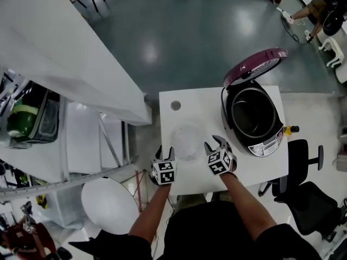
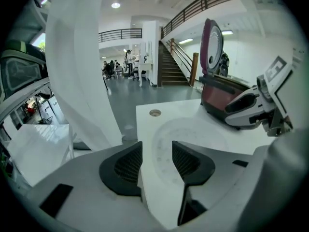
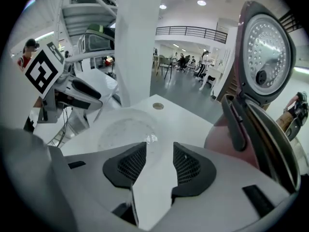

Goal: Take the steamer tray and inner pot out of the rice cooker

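The steamer tray [image 1: 187, 141], a round, translucent, dotted plastic dish, lies flat on the smooth white tabletop [image 1: 190, 99]. It is at 1 o'clock from the left gripper [image 1: 164, 153] and 9 o'clock from the right gripper [image 1: 217, 143]. Both grippers are open and empty. The dark round inner pot [image 1: 253, 115] sits in the maroon-lidded rice cooker [image 1: 267, 144].

The round plastic steamer tray [image 1: 187, 141] is translucent white with fine dotted perforations. It lies on a plain white table [image 1: 201, 99]. The oval rice cooker [image 1: 264, 143] is black with a maroon lid [image 1: 255, 67]. The cubes on the left gripper [image 1: 161, 155] and right gripper [image 1: 216, 143] bear black-and-white squares.
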Available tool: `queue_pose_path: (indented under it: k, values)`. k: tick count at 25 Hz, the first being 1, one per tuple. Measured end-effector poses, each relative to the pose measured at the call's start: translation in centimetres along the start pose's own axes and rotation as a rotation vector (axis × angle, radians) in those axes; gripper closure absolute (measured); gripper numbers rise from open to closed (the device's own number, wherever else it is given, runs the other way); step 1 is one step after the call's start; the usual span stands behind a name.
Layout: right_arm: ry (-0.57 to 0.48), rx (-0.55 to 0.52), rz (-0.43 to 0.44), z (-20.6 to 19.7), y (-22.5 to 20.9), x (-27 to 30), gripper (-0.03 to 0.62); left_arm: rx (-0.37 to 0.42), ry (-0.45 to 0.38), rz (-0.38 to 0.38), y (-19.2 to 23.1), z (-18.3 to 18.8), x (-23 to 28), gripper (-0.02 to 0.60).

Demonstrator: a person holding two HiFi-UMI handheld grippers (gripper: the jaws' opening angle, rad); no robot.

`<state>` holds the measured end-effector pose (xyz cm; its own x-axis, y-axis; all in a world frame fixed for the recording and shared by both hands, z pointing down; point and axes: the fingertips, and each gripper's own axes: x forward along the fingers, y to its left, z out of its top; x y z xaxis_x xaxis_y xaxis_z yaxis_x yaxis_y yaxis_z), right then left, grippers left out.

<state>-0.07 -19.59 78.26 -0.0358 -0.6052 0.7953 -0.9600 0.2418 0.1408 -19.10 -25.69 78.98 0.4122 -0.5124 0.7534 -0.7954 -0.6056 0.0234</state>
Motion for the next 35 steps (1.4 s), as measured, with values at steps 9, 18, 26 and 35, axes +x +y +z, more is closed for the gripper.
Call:
queue_pose_path:
  k: [9, 18, 26, 35]
  values:
    - [-0.141, 0.112, -0.006, 2.9, -3.1, -7.6, 0.462, -0.066, -0.156, -0.102, -6.3, 4.2, -7.1, 0.459]
    - [-0.308, 0.169, -0.004, 4.9, -6.6, -15.3, 0.585, -0.073, -0.277, -0.291, -13.0, 7.2, -11.0, 0.566]
    - [-0.337, 0.187, -0.02, 2.3, -13.5, -20.7, 0.585, -0.058, -0.324, -0.287, -18.1, 10.7, -12.0, 0.568]
    - [-0.337, 0.141, 0.009, 0.6, -22.2, -22.5, 0.585, -0.07, -0.348, -0.198, -24.4, 16.1, -9.3, 0.568]
